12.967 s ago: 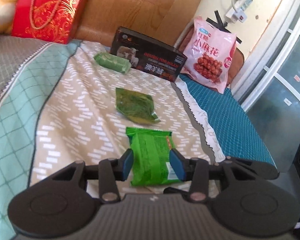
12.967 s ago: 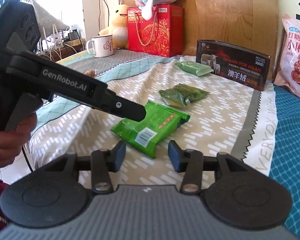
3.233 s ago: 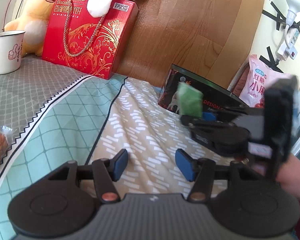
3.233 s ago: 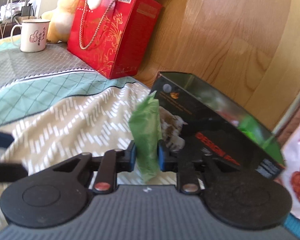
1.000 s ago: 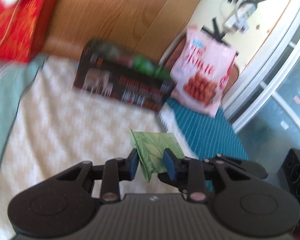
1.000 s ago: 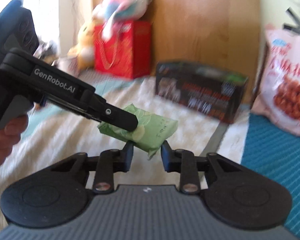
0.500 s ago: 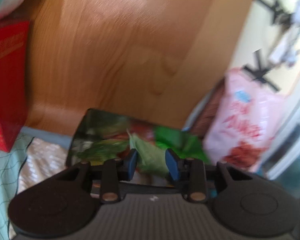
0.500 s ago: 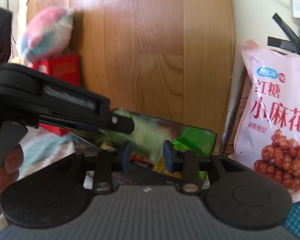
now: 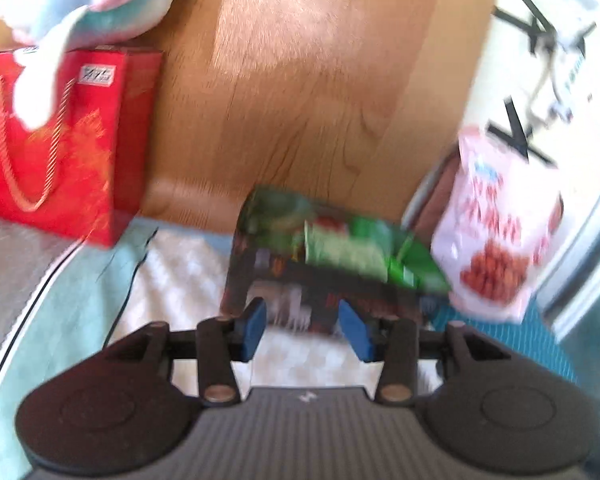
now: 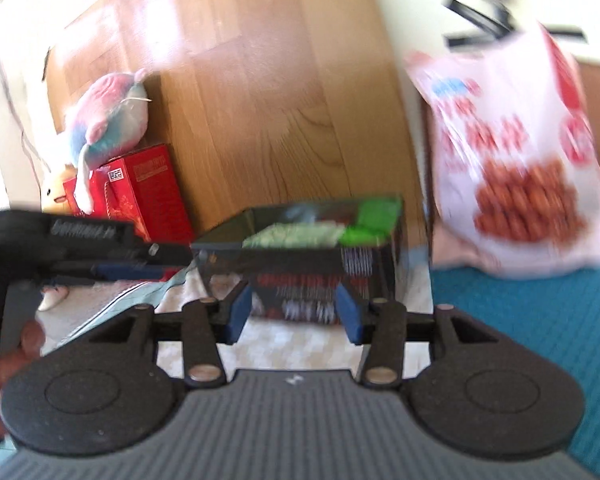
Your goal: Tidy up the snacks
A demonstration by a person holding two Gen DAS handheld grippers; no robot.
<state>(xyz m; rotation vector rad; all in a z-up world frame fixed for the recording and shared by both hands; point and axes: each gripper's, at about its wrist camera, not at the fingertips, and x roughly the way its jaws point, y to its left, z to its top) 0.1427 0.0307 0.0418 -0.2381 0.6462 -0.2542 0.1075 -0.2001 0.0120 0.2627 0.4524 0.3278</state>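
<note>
Both frames blurred. Left tongs (image 9: 306, 330) released, nothing between them. Right tongs (image 10: 293, 312) also released and bare. Straight ahead of both sits the black rectangular cardboard box (image 9: 300, 280), open-topped, on the patterned bed cover (image 9: 172, 280). Green plastic snack packets (image 10: 296, 236) lie inside it. Pink snack bag (image 10: 520, 176) stands right of the box.

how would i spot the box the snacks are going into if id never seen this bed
Find the wooden headboard behind the bed. At its foot, between the red gift bag and the pink snack bag, sits a long, low black box with an open top. It alone is dark, with green snack packets inside.
</note>
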